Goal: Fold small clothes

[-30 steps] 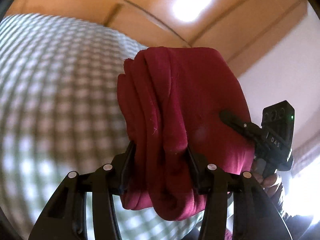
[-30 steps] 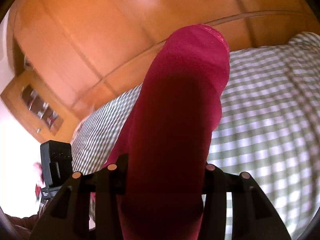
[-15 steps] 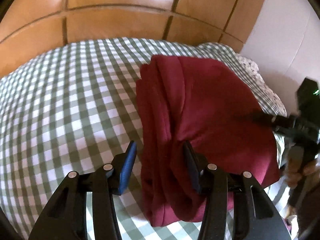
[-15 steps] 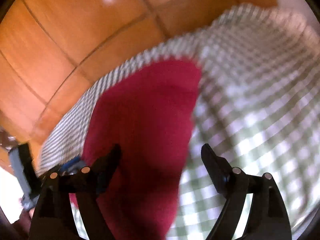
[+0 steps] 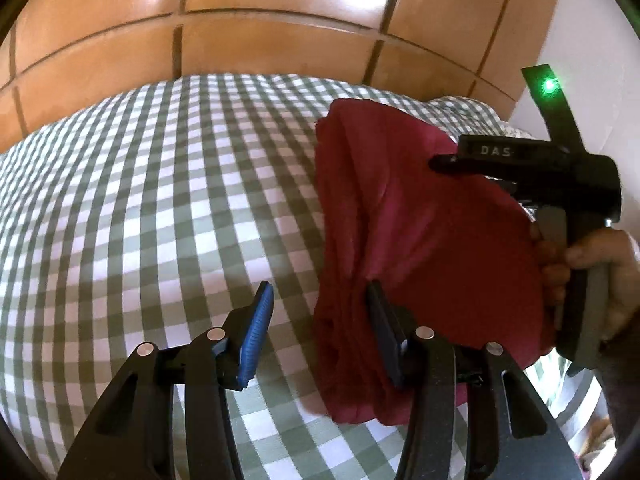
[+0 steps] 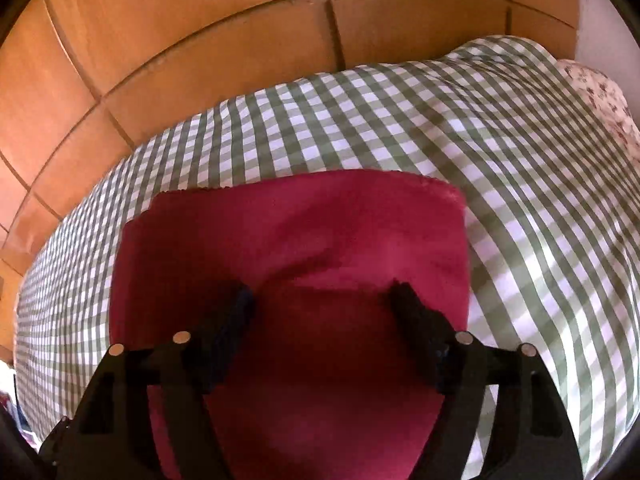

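The folded dark-red fabric garment [image 5: 420,240] lies on the green-and-white checked bedspread [image 5: 160,200], in the right half of the left wrist view and filling the lower middle of the right wrist view, with its flat far edge toward twelve o'clock. It reads as a compact stack of layers, so the folding of this piece looks nearly or fully done, and it has been put down where the bedspread gives it a flat rest. The left gripper [image 5: 320,328] stands with its jaws apart: the blue-padded finger at about nine o'clock of the gap is clear of the cloth over bare checks, while the other finger lies against the garment's bunched left edge, so nothing is pinched; that position suits a release or a tidy-up of the edge. The right gripper [image 6: 324,320] hovers over the middle of the garment [image 6: 320,232] with both fingers spread wide; its jaws have just been opening, then eased in slightly, and the cloth lies under them, not clamped. In the left wrist view a person's hand [image 5: 592,272] holds that tool at three o'clock. Orange-brown wooden panelling [image 5: 280,20] rises behind the bed at twelve o'clock.
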